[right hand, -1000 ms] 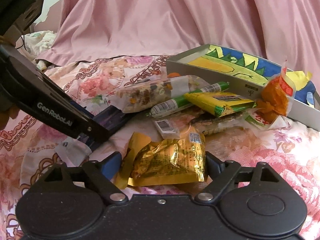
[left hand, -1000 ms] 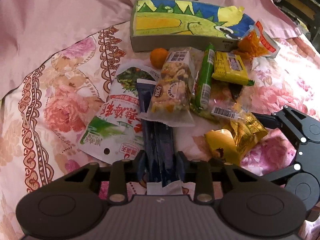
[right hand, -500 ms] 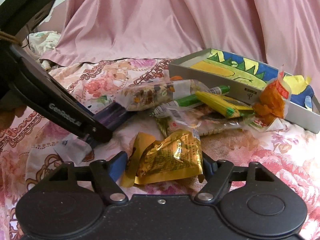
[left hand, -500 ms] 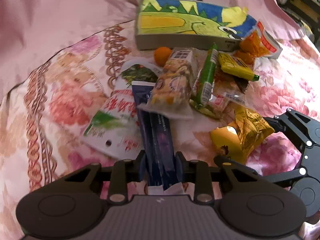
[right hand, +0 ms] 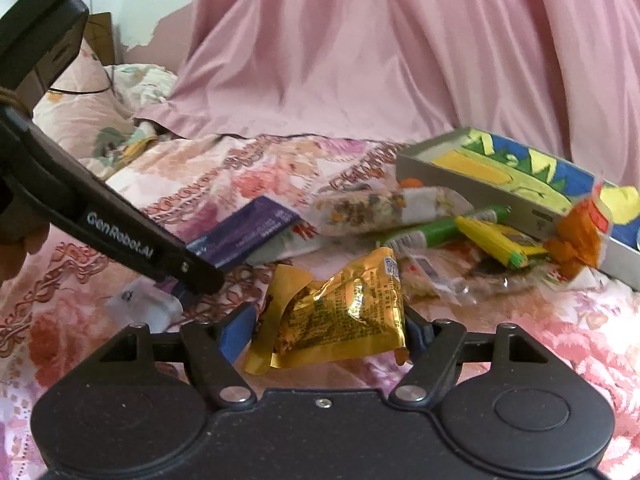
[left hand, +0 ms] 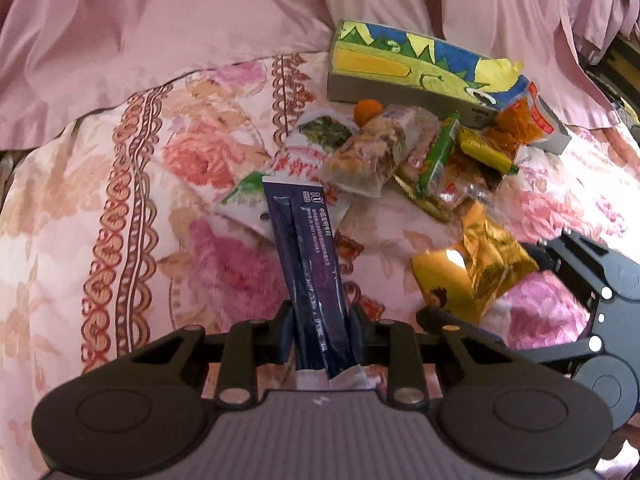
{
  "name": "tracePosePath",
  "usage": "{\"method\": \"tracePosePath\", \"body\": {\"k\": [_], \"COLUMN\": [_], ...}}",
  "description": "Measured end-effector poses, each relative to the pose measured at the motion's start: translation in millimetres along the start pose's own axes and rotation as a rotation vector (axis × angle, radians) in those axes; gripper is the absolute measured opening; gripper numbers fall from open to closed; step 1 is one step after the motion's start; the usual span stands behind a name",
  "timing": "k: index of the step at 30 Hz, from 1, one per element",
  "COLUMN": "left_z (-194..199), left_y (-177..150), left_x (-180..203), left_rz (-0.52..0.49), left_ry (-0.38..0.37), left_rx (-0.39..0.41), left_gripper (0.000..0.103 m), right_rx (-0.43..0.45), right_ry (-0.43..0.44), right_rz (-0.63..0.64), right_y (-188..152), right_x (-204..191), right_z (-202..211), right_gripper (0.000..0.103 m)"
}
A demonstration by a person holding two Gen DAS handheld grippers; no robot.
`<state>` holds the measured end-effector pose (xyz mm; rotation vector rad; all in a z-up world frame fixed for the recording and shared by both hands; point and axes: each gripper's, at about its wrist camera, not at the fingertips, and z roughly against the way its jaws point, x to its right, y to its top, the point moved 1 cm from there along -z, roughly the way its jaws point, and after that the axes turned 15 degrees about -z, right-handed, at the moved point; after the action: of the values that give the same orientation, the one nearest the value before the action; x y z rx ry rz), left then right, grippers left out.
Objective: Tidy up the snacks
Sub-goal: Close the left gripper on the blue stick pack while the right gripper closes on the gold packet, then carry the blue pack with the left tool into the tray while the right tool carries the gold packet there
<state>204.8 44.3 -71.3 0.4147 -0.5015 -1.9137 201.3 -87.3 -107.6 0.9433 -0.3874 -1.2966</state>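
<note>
While left gripper [left hand: 322, 334] clamps navy sachet [left hand: 306, 264] (gold pkt [right hand: 344, 314] right).

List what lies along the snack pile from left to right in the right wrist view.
dark blue sachet → gold foil packet → green stick pack → yellow bar → orange snack bag

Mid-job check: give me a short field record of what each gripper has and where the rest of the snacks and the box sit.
left gripper: shut on the dark blue stick packet, its far end lying over the white pouch
right gripper: shut on the gold foil packet
box: painted tray at the far side, no snacks seen inside
pile: nut mix bag, green tube, yellow packet, small orange fruit loose on the floral bedspread in front of the box
orange snack bag: leaning against the box's right end
</note>
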Motion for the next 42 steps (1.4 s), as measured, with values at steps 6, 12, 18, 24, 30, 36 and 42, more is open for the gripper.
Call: {"method": "tracePosePath", "body": {"k": [6,12,18,24,30,36,42], "left_z": [-9.5,-27.4,-23.4,-0.5,19.8,11.2,-20.2], "left_y": [-3.8,10.9,15.2,14.3,29.3,84.0,151.6], "left_x": [4.1,-1.0,3.2,-1.1,-6.9,-8.1,-2.1], "left_rz": [-0.018,-0.007,-0.039,-0.028,-0.029,-0.059,-0.134], "left_ry": [-0.01,0.007,0.011,0.04,0.059,-0.002,-0.06], "left_rx": [-0.038,-0.058,-0.035,0.056,0.17,0.267,0.383], "left_gripper": [0.037,0.047,0.031,0.03,0.03,0.03,0.03], "right_rx": [-0.001,-0.003,0.02,0.078,0.15,0.199,0.262], "right_ry": [0.007,-0.007,-0.013,-0.028,-0.045,-0.093,-0.186], "right_rz": [0.001,0.009,0.022,0.034,0.014,-0.021,-0.073], "right_y": [0.6,-0.6,-0.9,3.8,15.1,40.6,86.9], "right_x": [0.1,1.3,1.8,2.6,9.8,27.6,72.6], "right_z": [-0.2,-1.9,-1.1,1.1,4.2,-0.4,-3.8], "right_gripper": [0.076,0.076,0.076,0.076,0.076,0.076,0.077]}}
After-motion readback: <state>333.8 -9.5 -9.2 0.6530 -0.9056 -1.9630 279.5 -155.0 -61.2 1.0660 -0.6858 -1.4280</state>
